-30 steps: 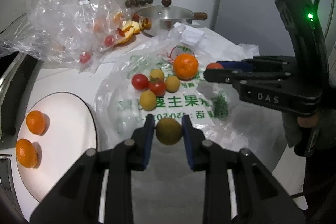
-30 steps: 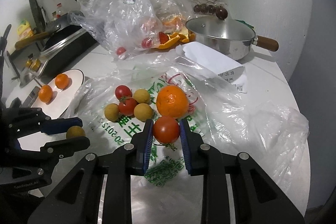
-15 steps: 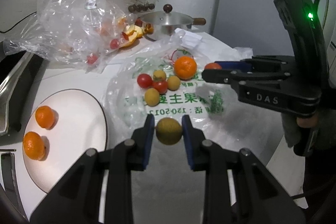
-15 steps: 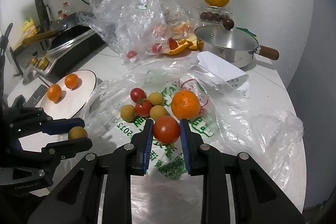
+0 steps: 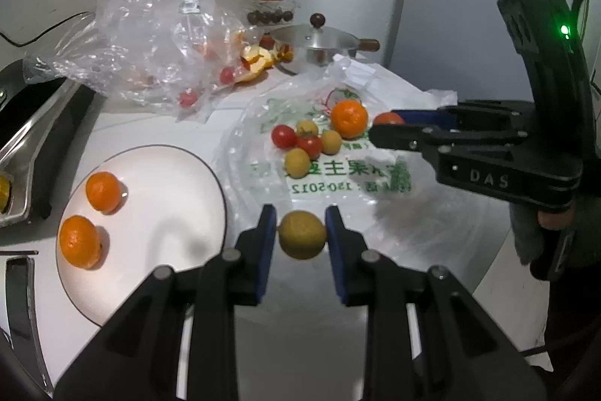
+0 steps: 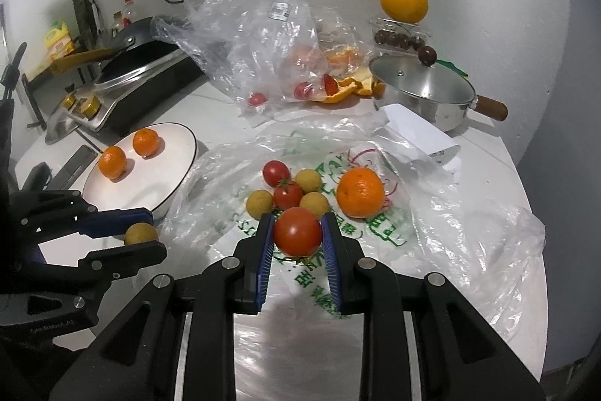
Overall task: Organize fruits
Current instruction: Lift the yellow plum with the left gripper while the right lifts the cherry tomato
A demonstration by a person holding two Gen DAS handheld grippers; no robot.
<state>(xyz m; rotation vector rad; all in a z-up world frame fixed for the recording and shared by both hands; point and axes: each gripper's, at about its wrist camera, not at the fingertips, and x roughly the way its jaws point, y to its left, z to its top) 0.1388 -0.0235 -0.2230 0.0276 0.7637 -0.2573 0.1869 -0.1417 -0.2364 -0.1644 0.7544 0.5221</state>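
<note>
My left gripper (image 5: 301, 238) is shut on a small yellow-brown round fruit (image 5: 302, 234), held above the table just right of the white plate (image 5: 161, 205). The plate carries two mandarins (image 5: 102, 191) (image 5: 80, 241). My right gripper (image 6: 297, 238) is shut on a red tomato (image 6: 297, 231), held above the flat printed plastic bag (image 6: 360, 243). On that bag lie an orange (image 6: 360, 191), two cherry tomatoes (image 6: 276, 172) and three small yellow fruits (image 6: 258, 203). The right gripper also shows in the left wrist view (image 5: 390, 128).
A crumpled clear bag (image 6: 263, 36) with tomatoes and orange peel lies behind. A lidded steel pot (image 6: 424, 93) stands at back right, with an orange (image 6: 403, 0) on a box of dark fruit behind it. A stove with a pan (image 6: 124, 70) is at left. A paper receipt (image 6: 420, 134) lies near the pot.
Both grippers have drawn back and up from the bag with their fruit still held. The left one has shifted toward the plate, which now shows more fully.
</note>
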